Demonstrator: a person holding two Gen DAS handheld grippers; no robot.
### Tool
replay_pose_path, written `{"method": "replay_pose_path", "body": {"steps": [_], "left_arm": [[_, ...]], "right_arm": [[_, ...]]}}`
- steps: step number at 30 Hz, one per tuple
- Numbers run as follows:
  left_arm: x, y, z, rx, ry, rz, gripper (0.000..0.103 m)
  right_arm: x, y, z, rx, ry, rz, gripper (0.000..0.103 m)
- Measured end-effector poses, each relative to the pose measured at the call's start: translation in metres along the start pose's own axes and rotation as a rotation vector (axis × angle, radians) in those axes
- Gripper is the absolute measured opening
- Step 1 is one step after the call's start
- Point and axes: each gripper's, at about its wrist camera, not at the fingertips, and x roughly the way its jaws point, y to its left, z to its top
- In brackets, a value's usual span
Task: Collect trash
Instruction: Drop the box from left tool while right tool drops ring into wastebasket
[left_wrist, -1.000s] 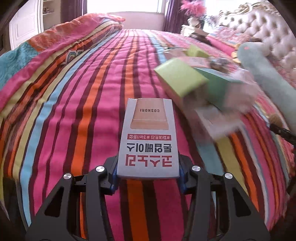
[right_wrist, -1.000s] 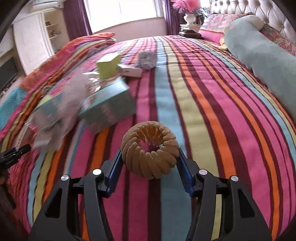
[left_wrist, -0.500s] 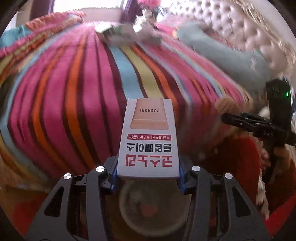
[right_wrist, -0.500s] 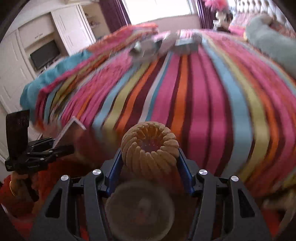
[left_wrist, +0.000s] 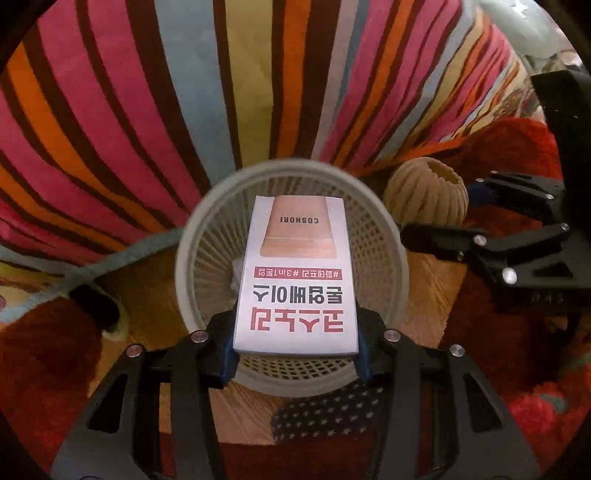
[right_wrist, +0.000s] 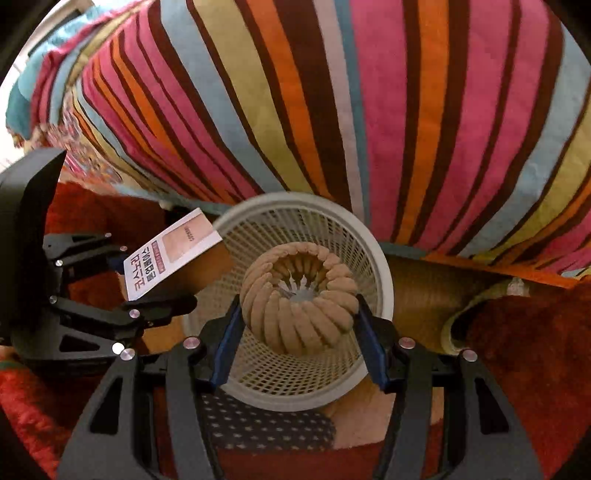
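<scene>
My left gripper (left_wrist: 295, 350) points down over a white mesh wastebasket (left_wrist: 391, 236) on the floor. Its blue pads still touch the sides of a white and red printed box (left_wrist: 295, 280) while the jaws are opening. In the right wrist view my right gripper (right_wrist: 299, 332) hangs over the same wastebasket (right_wrist: 380, 258), pads against a tan ribbed ring (right_wrist: 299, 295), jaws opening too. Each view shows the other gripper alongside: the right gripper (left_wrist: 439, 210) with the ring (left_wrist: 424, 195), and the left gripper (right_wrist: 155, 277) with the box (right_wrist: 173, 254).
The striped bedspread (left_wrist: 258, 74) hangs down right behind the basket. A shaggy red rug (right_wrist: 535, 350) and wooden floor (left_wrist: 432, 288) surround it. Dark star-patterned fabric (left_wrist: 325, 410) lies at the basket's near side. A slipper (right_wrist: 476, 306) sits to the right.
Both grippers swung from above the bed down over its edge to the wastebasket, tilting steeply downward. The box and the ring came along between the jaws.
</scene>
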Motion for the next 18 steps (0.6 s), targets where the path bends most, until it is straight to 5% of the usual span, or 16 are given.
{"method": "replay_pose_path", "body": {"steps": [3,11,18], "left_arm": [[0.005,0.003,-0.001,-0.003,0.000,0.032,0.084],[-0.017,0.013,-0.001,-0.018,-0.067,0.057,0.084],[-0.122,0.015,0.048,0.154,-0.362,0.147,0.084]], "right_arm": [[0.005,-0.001,0.002,0.004,-0.002,-0.030,0.068],[-0.004,-0.006,-0.007,0.048,-0.032,-0.042,0.071],[-0.053,-0.019,-0.005,0.064,-0.139,-0.006,0.071]]}}
